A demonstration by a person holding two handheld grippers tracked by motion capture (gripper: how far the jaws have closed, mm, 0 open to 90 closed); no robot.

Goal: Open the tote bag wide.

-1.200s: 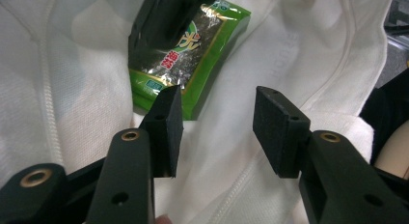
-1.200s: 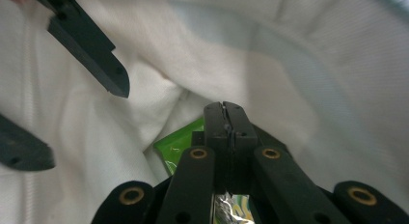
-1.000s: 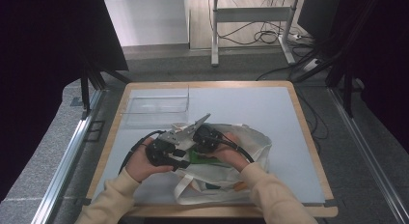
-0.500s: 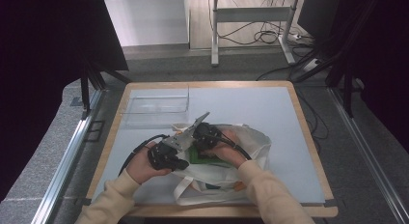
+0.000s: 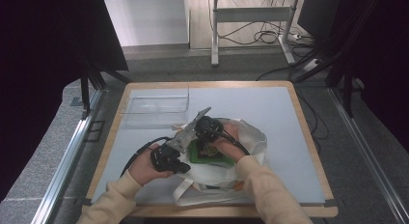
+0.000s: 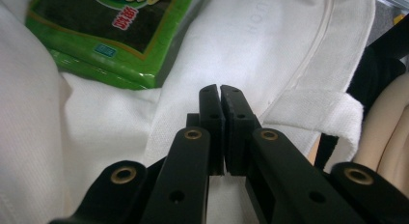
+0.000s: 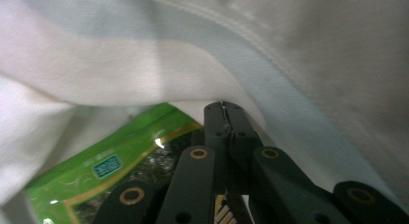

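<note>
1. Two grippers are at work, one in each hand. The left gripper [image 6: 221, 91] has its jaws pressed together with nothing between them, pointing at the white cloth of a tote bag [image 6: 270, 45]; in the high view it sits at the bag's left edge [image 5: 169, 159].
2. The right gripper [image 7: 223, 108] is also clenched, its tips against the bag's cloth rim [image 7: 144, 64], which arches over it; whether cloth is caught between the tips I cannot tell. From above, it lies over the bag's mouth [image 5: 208, 126].
3. One green seaweed snack packet [image 6: 115, 28] lies in the bag's open mouth, just beyond the left gripper's tips and below the right one [image 7: 111, 171].
4. One white tote bag [image 5: 251, 137] rests on the near half of the table [image 5: 284, 108]; a strap loops toward the near edge.
5. One clear plastic box [image 5: 156, 105] stands at the far left, apart from the bag.
6. Both forearms, in cream sleeves [image 5: 270, 195], enter from the near edge and converge on the bag.
</note>
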